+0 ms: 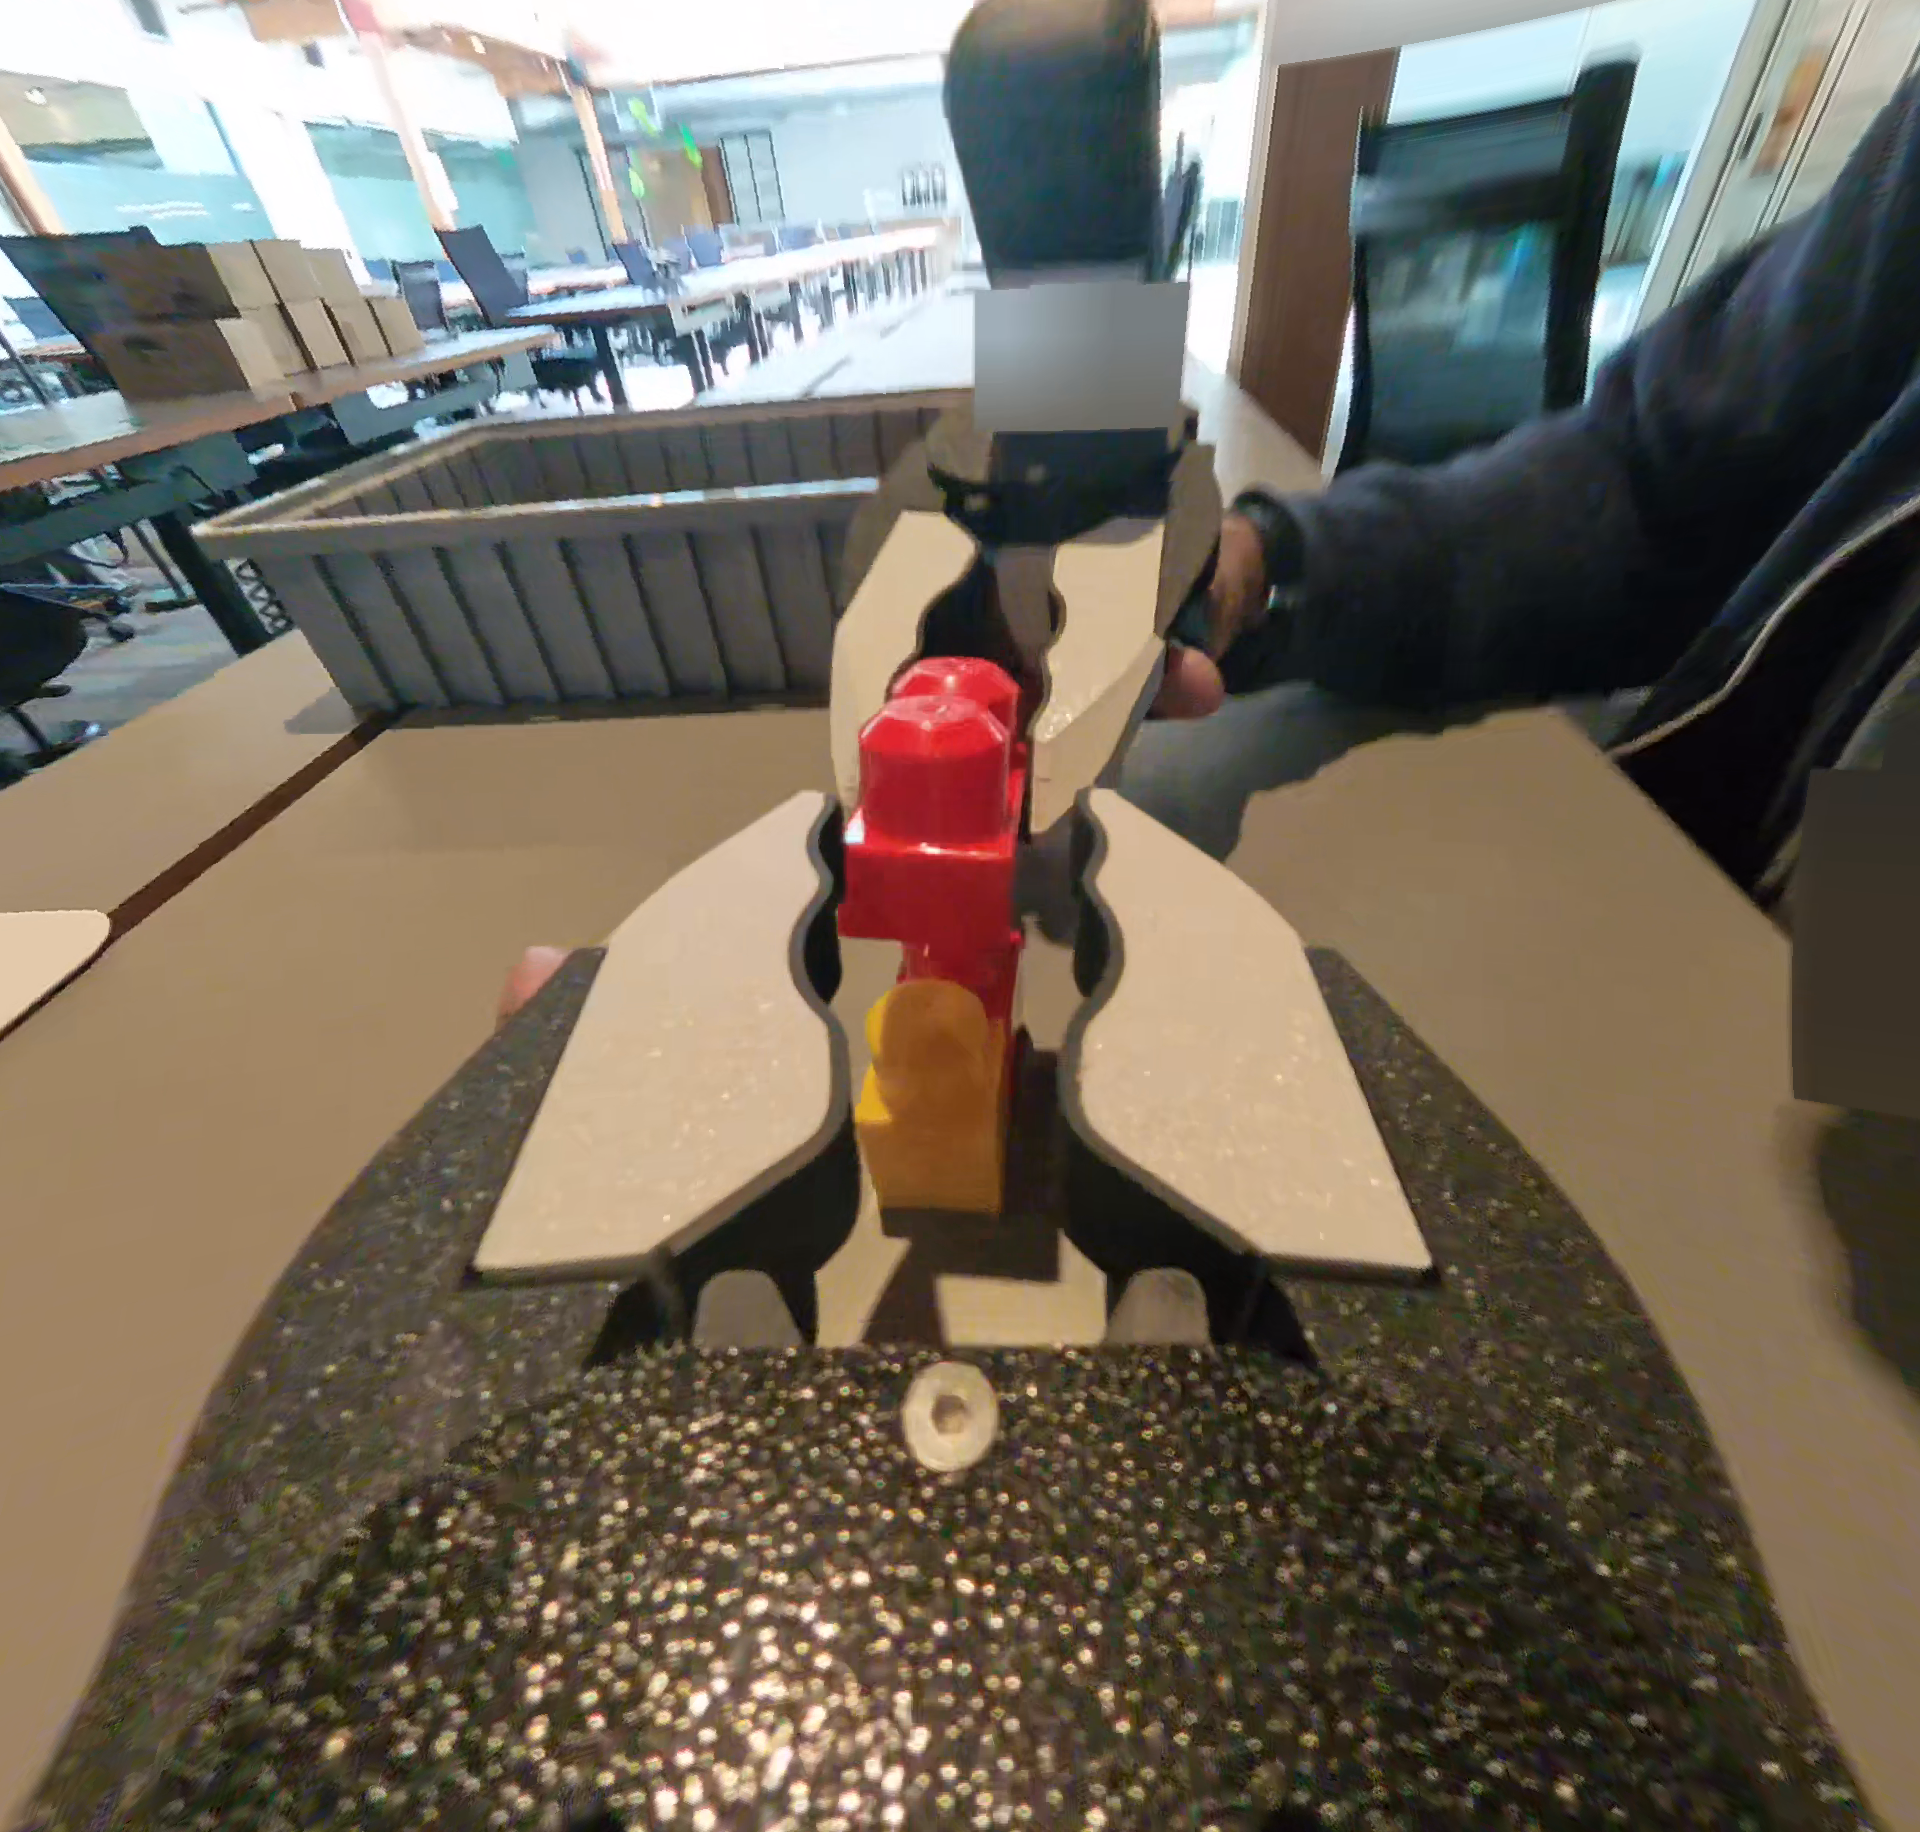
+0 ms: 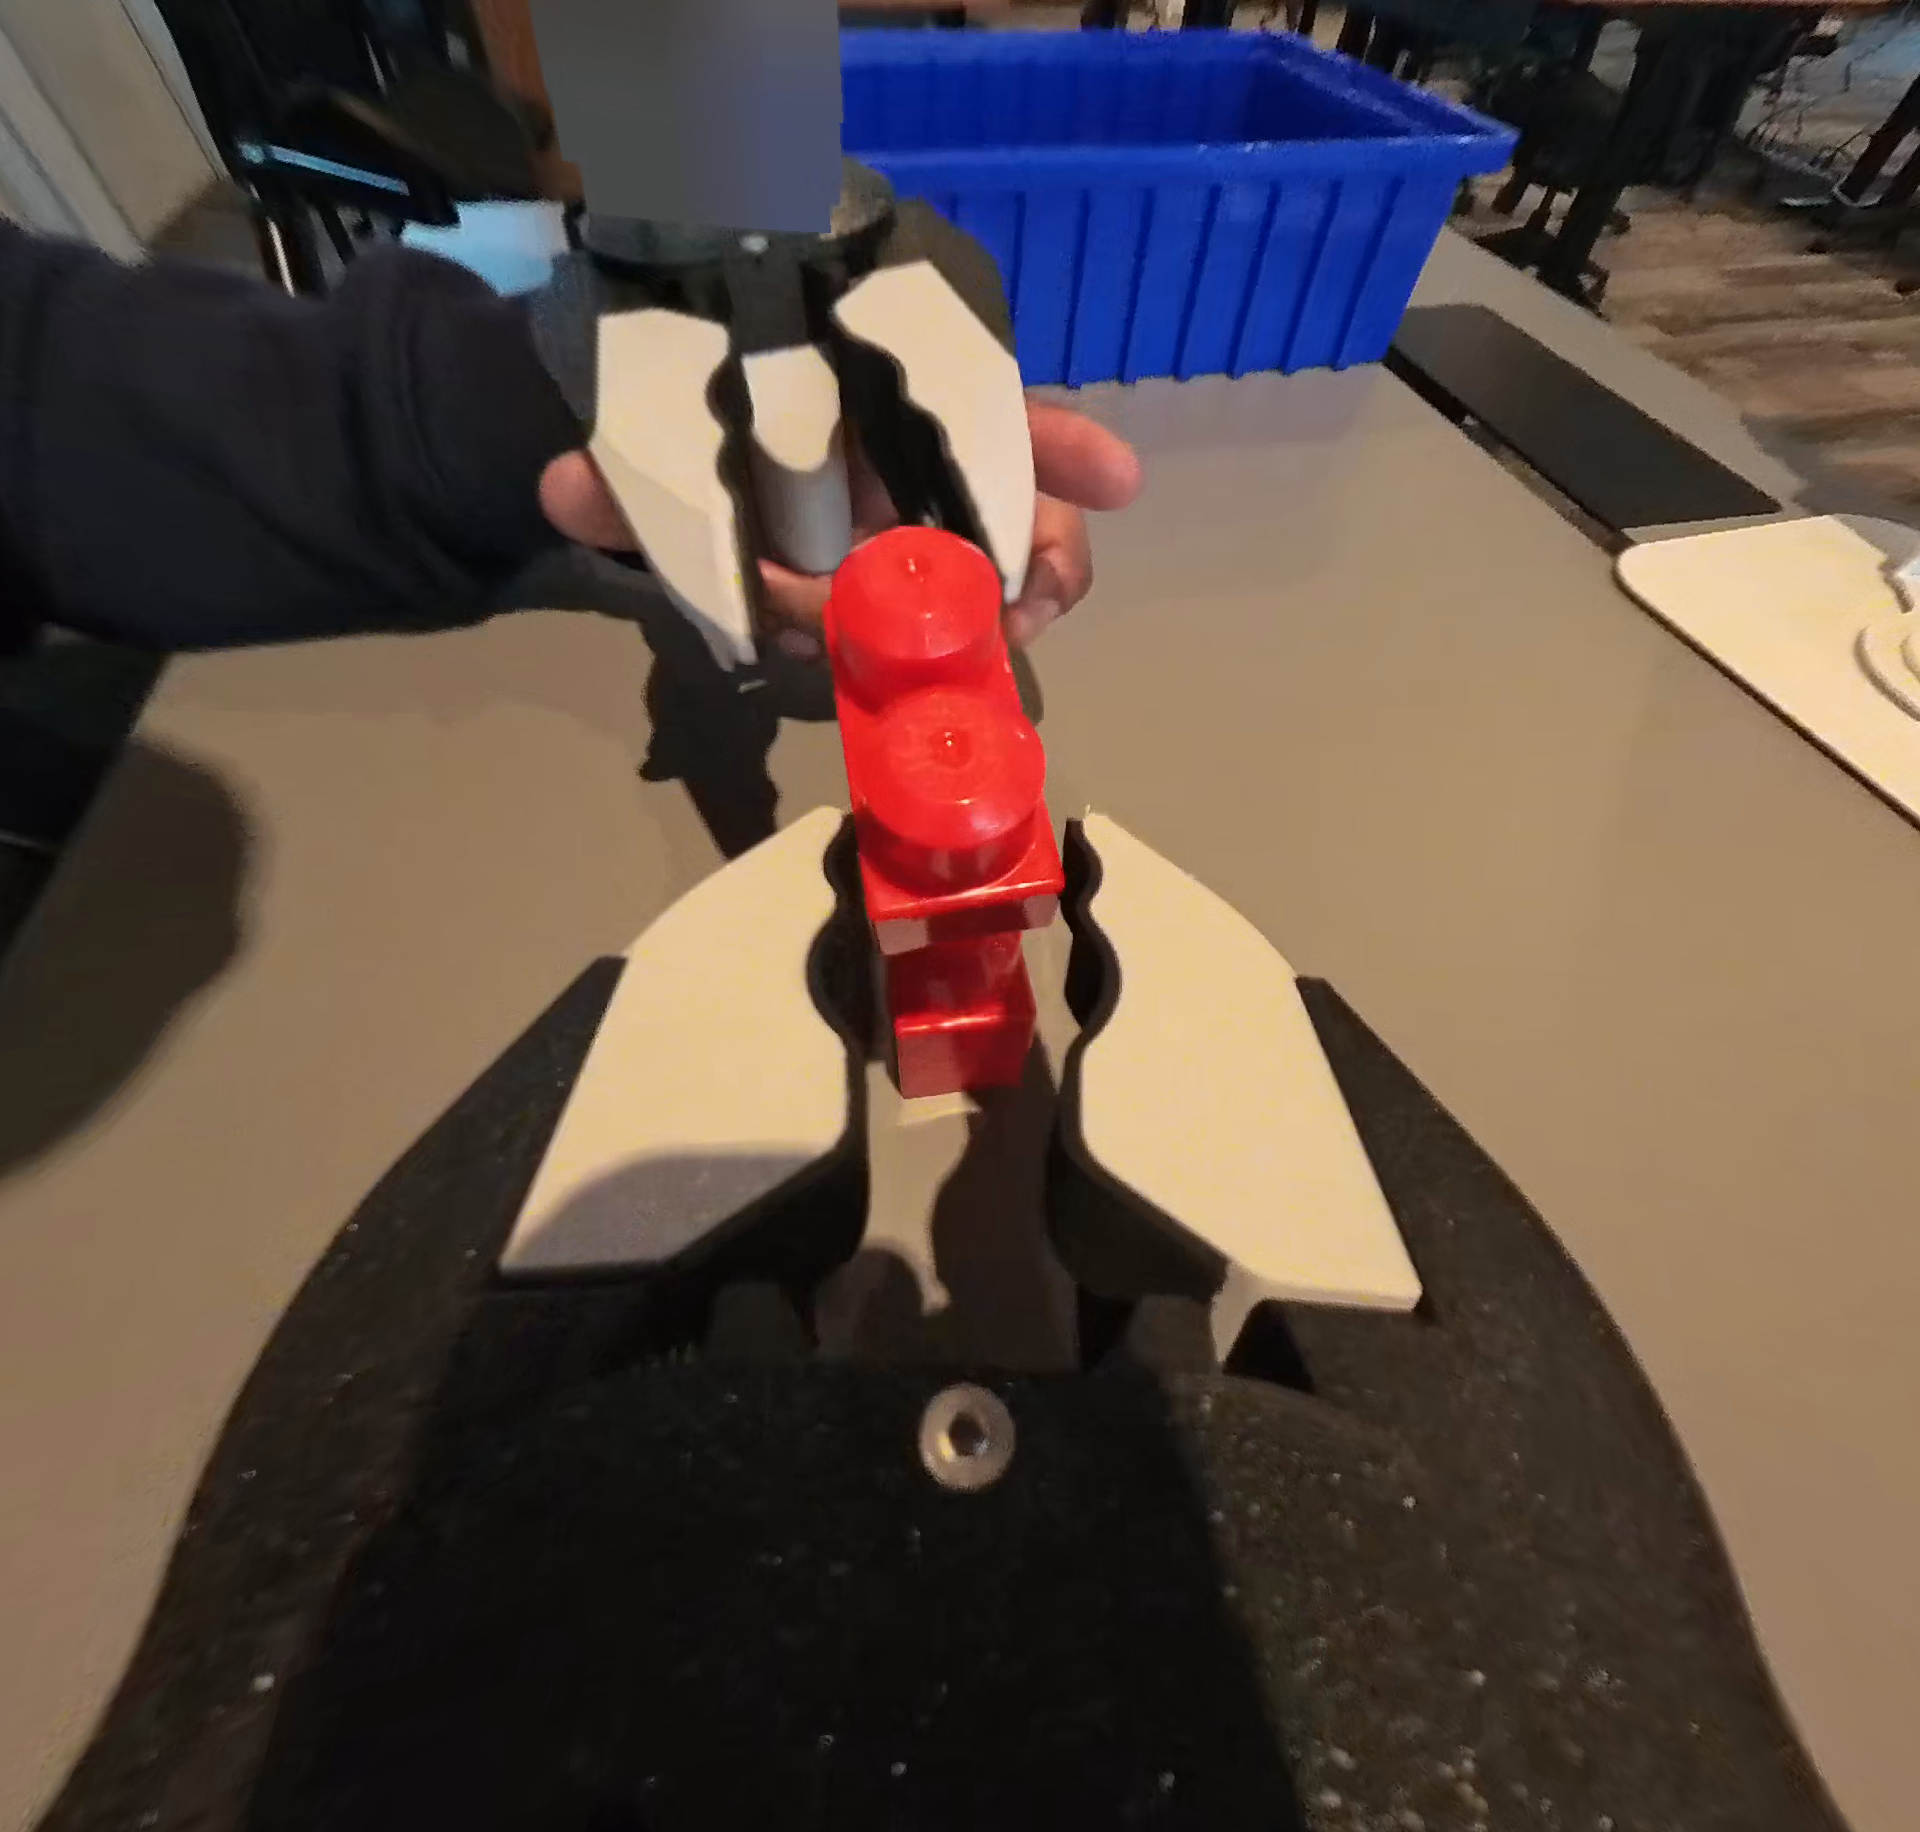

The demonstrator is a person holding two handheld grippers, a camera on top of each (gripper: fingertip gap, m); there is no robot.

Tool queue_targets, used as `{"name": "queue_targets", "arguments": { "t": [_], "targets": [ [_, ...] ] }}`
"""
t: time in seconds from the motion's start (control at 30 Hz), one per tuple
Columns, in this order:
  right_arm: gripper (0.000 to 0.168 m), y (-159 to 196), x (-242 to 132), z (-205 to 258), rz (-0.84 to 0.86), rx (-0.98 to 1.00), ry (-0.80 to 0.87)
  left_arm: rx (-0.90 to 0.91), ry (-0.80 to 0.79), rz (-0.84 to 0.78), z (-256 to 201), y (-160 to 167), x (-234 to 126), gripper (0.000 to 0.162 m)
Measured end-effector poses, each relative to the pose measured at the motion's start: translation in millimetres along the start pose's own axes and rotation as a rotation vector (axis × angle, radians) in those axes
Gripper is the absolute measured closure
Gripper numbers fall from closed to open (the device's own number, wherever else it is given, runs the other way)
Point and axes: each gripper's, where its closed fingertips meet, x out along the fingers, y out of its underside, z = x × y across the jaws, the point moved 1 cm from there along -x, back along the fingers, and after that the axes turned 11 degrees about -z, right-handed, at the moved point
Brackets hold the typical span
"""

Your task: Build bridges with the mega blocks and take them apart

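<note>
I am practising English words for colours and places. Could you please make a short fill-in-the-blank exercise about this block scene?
1. The long top block that spans the bridge is ____.
2. In the left wrist view, the near support block under it is ____.
3. The bin behind the table in the right wrist view is ____.
4. The top block has ____ studs.

Missing words: red; yellow; blue; two
</note>
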Motion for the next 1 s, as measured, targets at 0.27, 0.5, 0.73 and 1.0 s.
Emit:
{"name": "queue_targets", "arguments": {
  "t": [0.27,0.5,0.73,1.0],
  "targets": [
    [0.131,19.1,13.0,-3.2,0.114,-0.023,-0.001,0.086,-0.014,0.132,9.0,30.1,0.1,0.13],
    [0.13,34.2,11.0,-8.0,0.17,0.014,-0.004,0.055,-0.025,0.244,12.2,45.3,3.8,0.13],
    [0.13,35.7,12.8,-7.3,0.144,0.083,-0.029,-0.034,-0.022,0.266,12.4,48.0,1.9,0.13],
    [0.126,31.3,9.0,-6.2,0.084,0.096,-0.023,-0.044,-0.034,0.274,11.9,49.1,2.2,0.13]
  ]
}}
